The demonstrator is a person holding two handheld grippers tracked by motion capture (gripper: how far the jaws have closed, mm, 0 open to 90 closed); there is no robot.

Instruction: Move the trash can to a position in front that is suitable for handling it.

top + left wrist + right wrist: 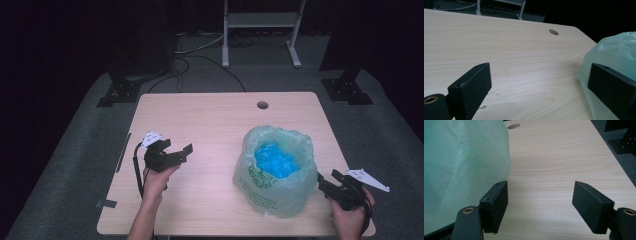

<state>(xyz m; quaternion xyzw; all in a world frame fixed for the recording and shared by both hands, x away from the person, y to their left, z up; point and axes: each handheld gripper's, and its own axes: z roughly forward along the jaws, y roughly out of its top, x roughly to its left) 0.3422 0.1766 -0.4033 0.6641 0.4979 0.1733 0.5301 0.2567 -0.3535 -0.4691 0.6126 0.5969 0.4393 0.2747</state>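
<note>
Flanking green bag (275, 172): left hand-held gripper (184, 150), right hand-held gripper (326, 181), both wide apart, empty.

A recording lab, dark and bare, by every sign.

The pale wood counter (200, 120) stood alone on grey carpet (75, 150), and there was blackness all around it, dark drapes or walls closing the space in. Black stands on bolted base plates (117, 92) flanked the far corners, one left, one right (347, 90), the kind that carry rigging. Cables (200, 55) snaked loose across the floor behind, and the legs of a white metal frame (260, 35) rose beyond them. The counter had a round cable hole (262, 105) near its far edge and strips of black tape (106, 203) on its left side. No home comforts, no shop goods: it was a staged, lit work spot in a darkened room.
</note>
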